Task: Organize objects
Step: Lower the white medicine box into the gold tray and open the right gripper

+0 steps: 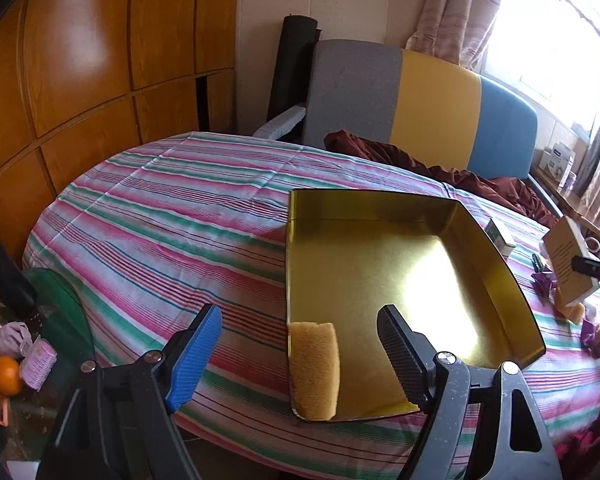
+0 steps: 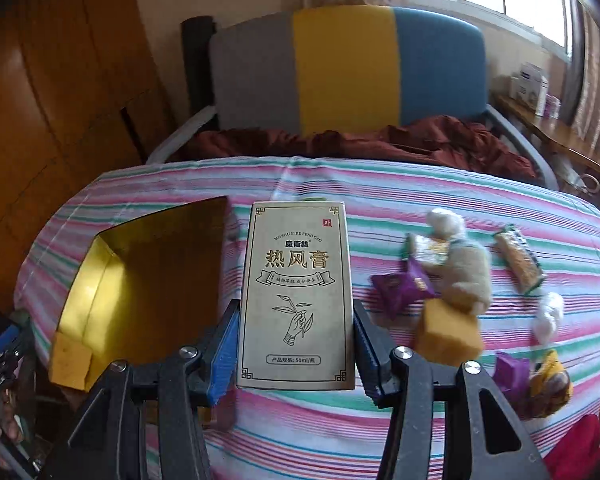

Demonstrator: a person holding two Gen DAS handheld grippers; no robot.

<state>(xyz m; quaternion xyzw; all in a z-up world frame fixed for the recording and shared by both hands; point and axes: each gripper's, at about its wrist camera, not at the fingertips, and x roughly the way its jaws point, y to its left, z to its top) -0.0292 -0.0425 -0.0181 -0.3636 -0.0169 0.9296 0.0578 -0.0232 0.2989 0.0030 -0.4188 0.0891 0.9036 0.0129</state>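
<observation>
One box [image 2: 296, 296] stands upright, clamped in the right gripper [image 2: 296, 344]; the tray [image 2: 100, 280] lies at its nine o'clock; left gripper [image 1: 300, 356] hangs released over the tray's near sponge [image 1: 314, 368].

— What do your grippers look like?
— My left gripper [image 1: 300, 354] has black arms, silver screws, one ribbed blue pad [image 1: 196, 354] and one ribbed black pad [image 1: 402, 354].
— And the other?
— My right gripper [image 2: 296, 354] is the same black frame with silver screws, its ribbed pads blue.
</observation>
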